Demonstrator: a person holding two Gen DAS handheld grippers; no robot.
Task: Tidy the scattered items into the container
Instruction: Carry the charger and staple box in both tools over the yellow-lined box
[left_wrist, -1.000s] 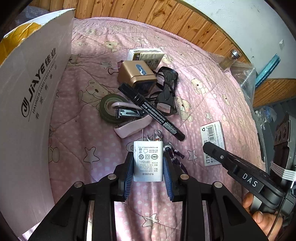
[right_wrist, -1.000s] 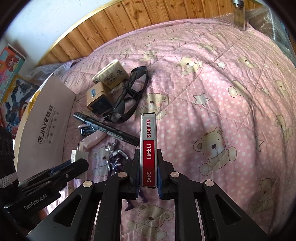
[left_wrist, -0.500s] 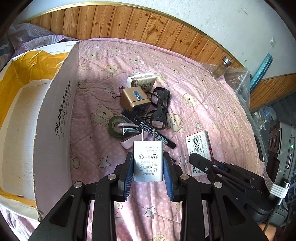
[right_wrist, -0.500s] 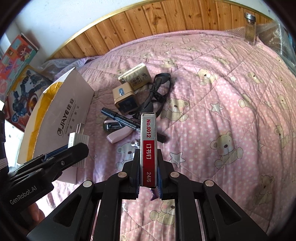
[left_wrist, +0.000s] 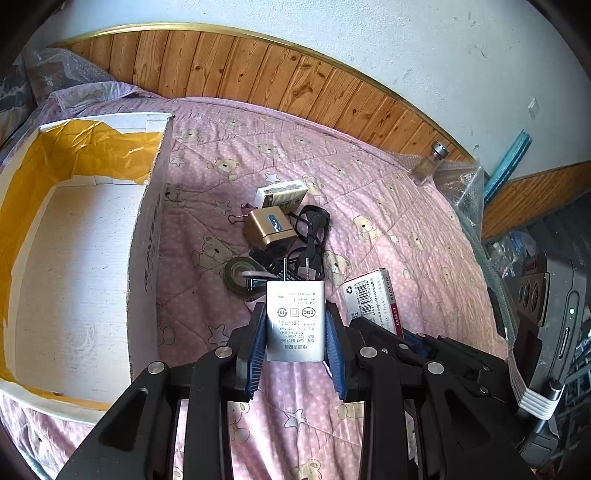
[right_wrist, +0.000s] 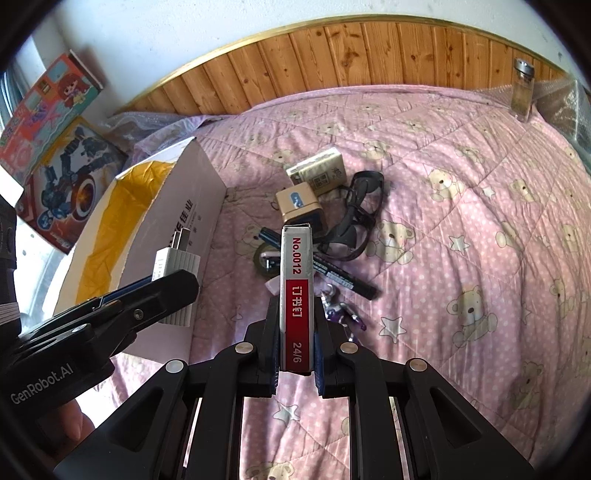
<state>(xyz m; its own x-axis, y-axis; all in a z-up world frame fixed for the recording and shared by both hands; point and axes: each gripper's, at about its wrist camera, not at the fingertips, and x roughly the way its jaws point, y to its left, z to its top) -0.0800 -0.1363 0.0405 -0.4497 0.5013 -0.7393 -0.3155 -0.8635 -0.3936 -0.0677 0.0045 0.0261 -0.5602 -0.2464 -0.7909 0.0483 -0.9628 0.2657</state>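
While the left hand-held gripper (left_wrist: 295, 334) clamps a white charger (left_wrist: 295, 320) between its blue pads, prongs pointing away, the right hand-held gripper (right_wrist: 296, 343) grips a red-and-white staple box (right_wrist: 296, 295) on edge, its narrow side facing the camera. Both are held above a pink bear-print quilt on the bed (right_wrist: 461, 229). At the left lies the container (left_wrist: 74, 258), an open white cardboard box with a yellow lining; in the right wrist view the charger hangs just beside the box's near right wall. Farther out on the quilt, to the right of the box, sits a loose heap: a gold cube-shaped item (right_wrist: 300, 204), a beige packet (right_wrist: 319, 172) behind it, black glasses (right_wrist: 356, 218) to its right, a black marker (right_wrist: 340, 277), a roll of dark tape (left_wrist: 238, 275), and a small purple figurine (right_wrist: 341, 310) nearest the right gripper. A glass jar (right_wrist: 521, 90) stands at the far right edge of the bed, against the wood panelling.
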